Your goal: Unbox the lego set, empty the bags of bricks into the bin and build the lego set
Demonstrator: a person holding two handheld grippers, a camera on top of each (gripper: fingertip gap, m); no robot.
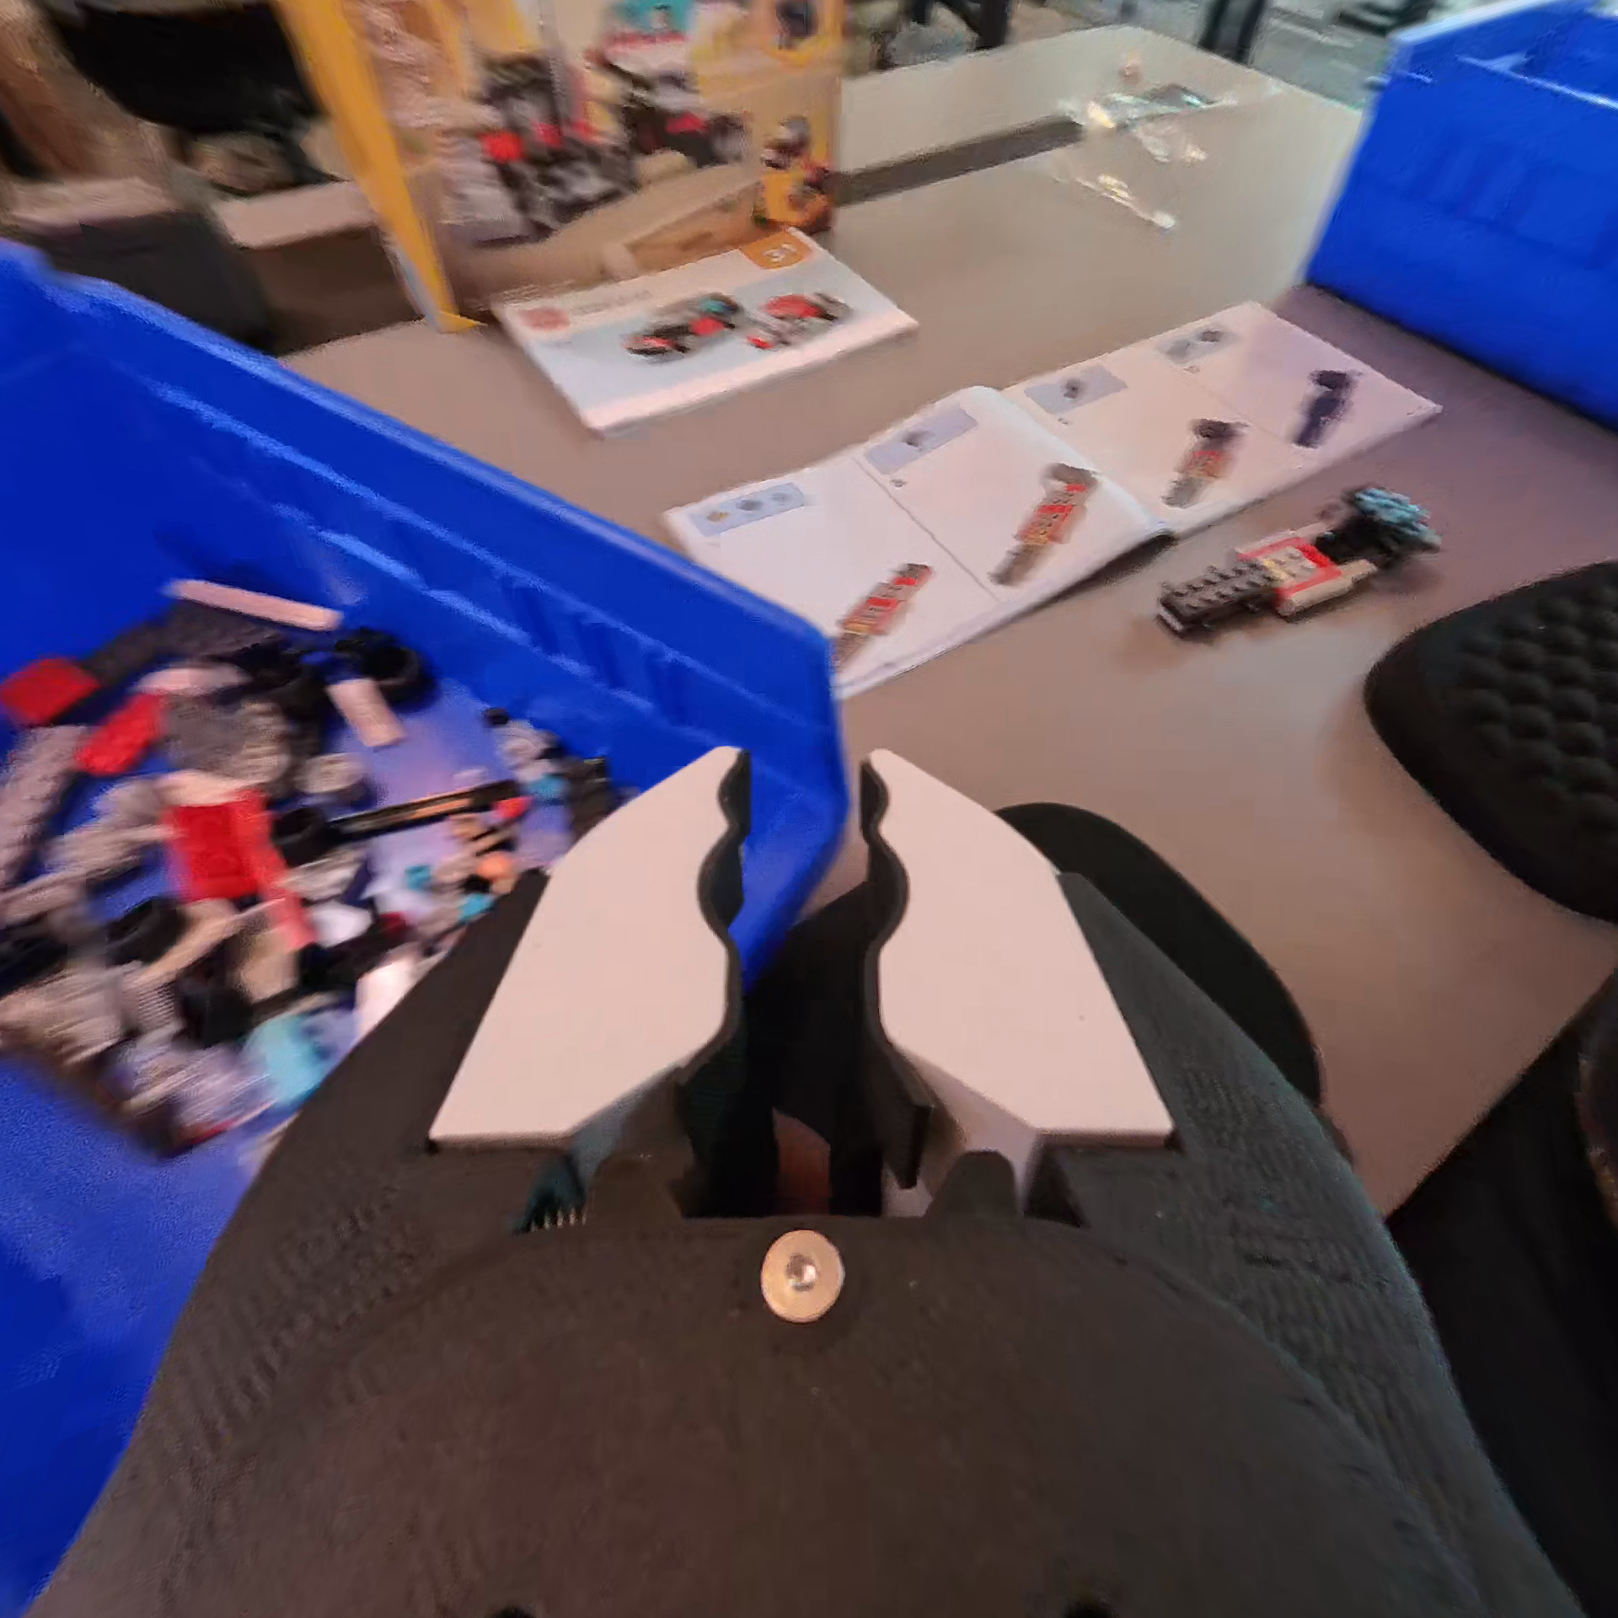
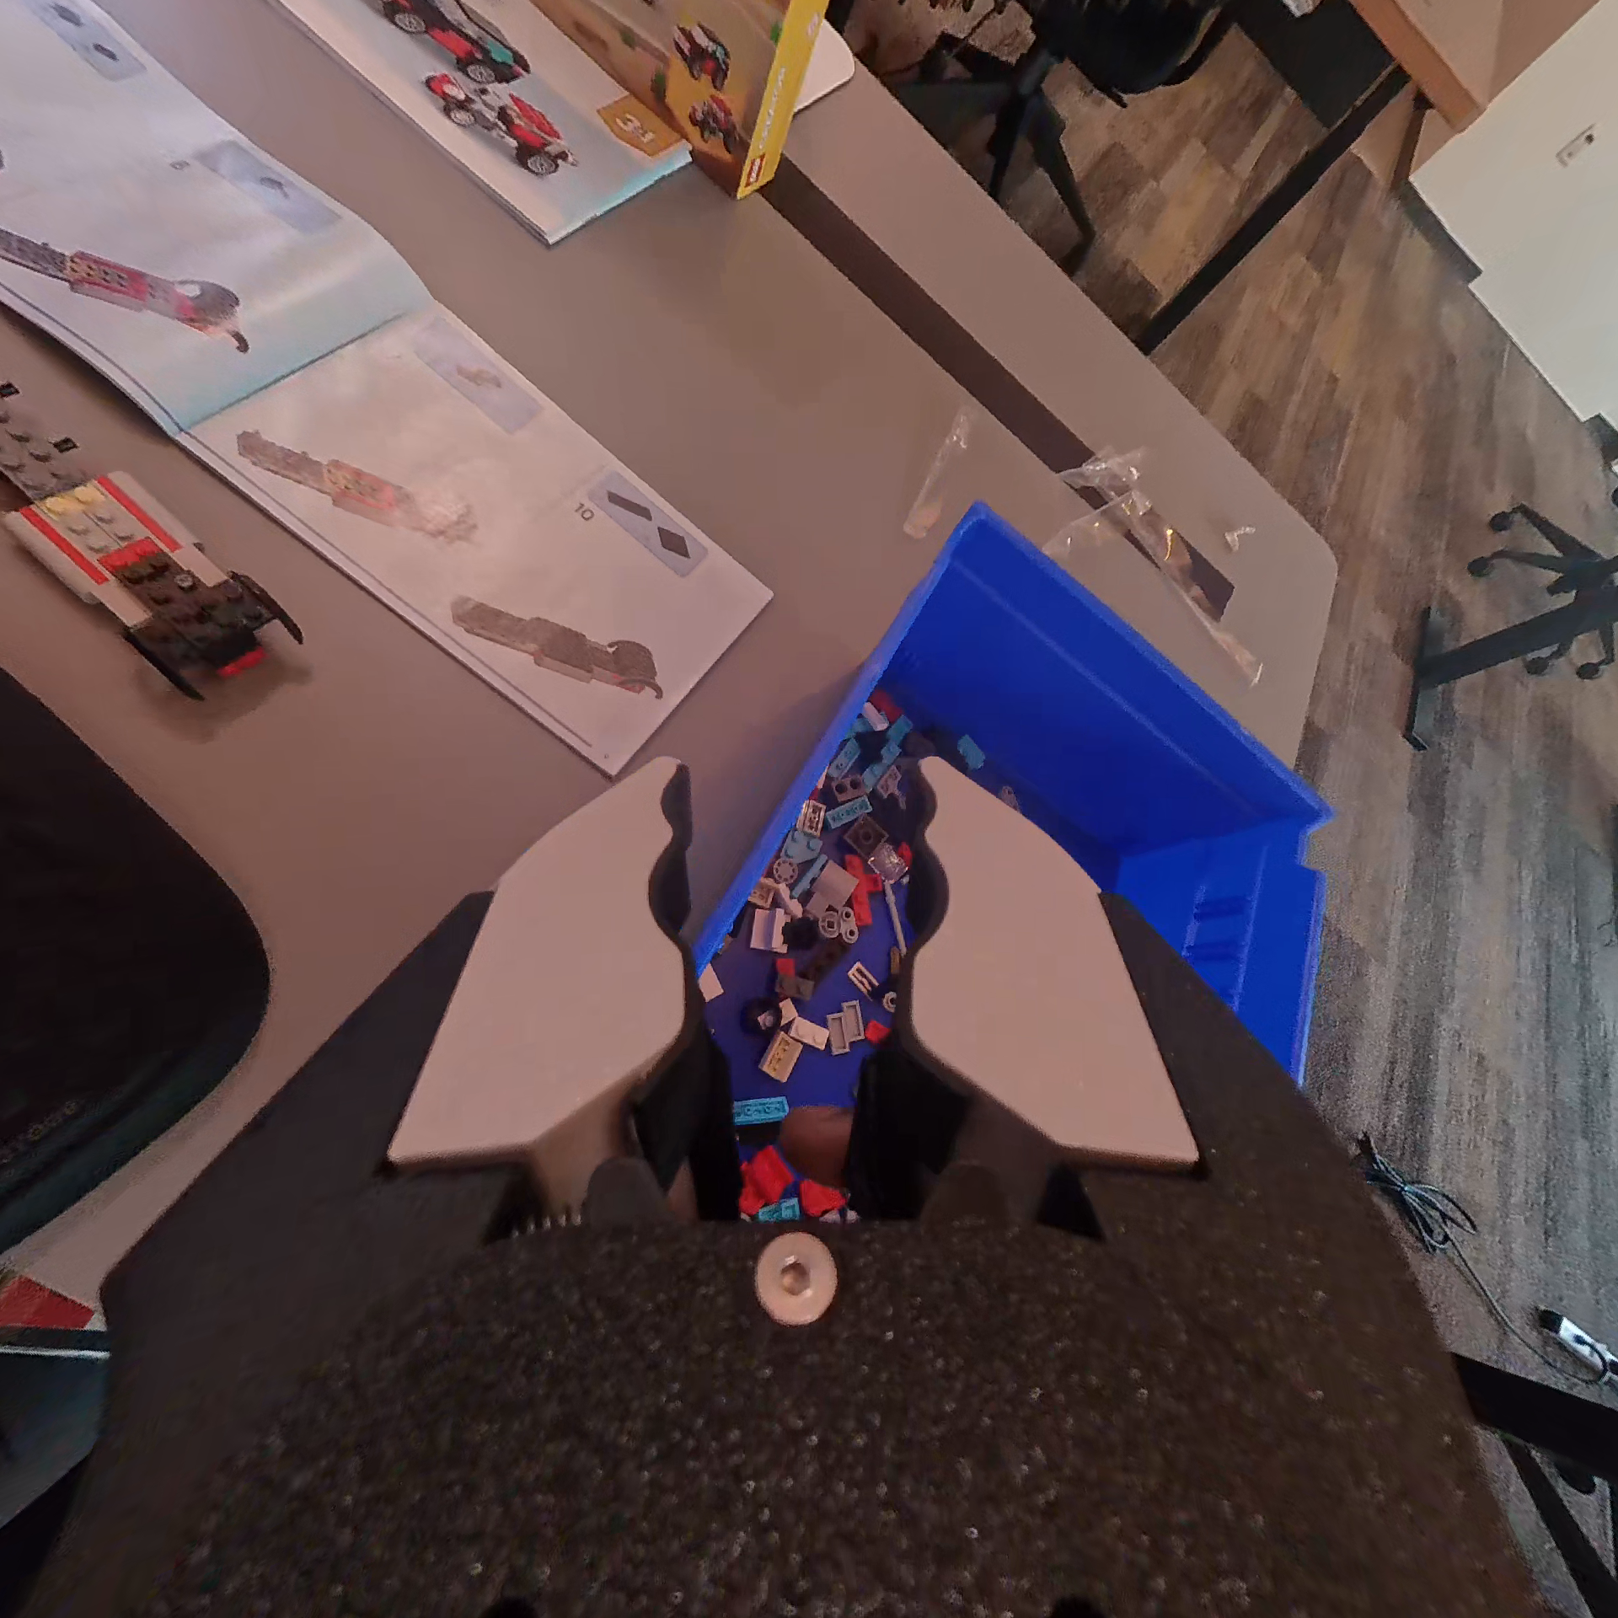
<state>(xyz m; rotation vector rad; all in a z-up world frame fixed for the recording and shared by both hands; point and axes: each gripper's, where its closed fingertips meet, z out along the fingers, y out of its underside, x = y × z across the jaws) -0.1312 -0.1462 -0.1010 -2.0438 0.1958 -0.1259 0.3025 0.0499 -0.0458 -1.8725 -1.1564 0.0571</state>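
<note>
My left gripper (image 1: 805, 779) is open and empty, and hovers over the near right corner of a blue bin (image 1: 525, 543) that holds several loose bricks (image 1: 219, 832). My right gripper (image 2: 801, 775) is open and empty above a second blue bin (image 2: 1094, 727), with small loose bricks (image 2: 823, 919) showing between its fingers. A partly built model in black, red and white lies on the grey table; it shows in the left wrist view (image 1: 1296, 560) and in the right wrist view (image 2: 149, 578), apart from both grippers. The left wrist view is blurred.
An open instruction booklet (image 1: 1051, 490) (image 2: 394, 455) lies beside the model, and a closed booklet (image 1: 700, 341) and the upright set box (image 1: 569, 131) lie beyond it. Empty clear bags (image 2: 1138, 543) lie near the table's edge. The second bin (image 1: 1488, 175) and a black mesh cushion (image 1: 1506, 735) are at the right. The tips of one gripper are about 50 cm away from the tips of the other.
</note>
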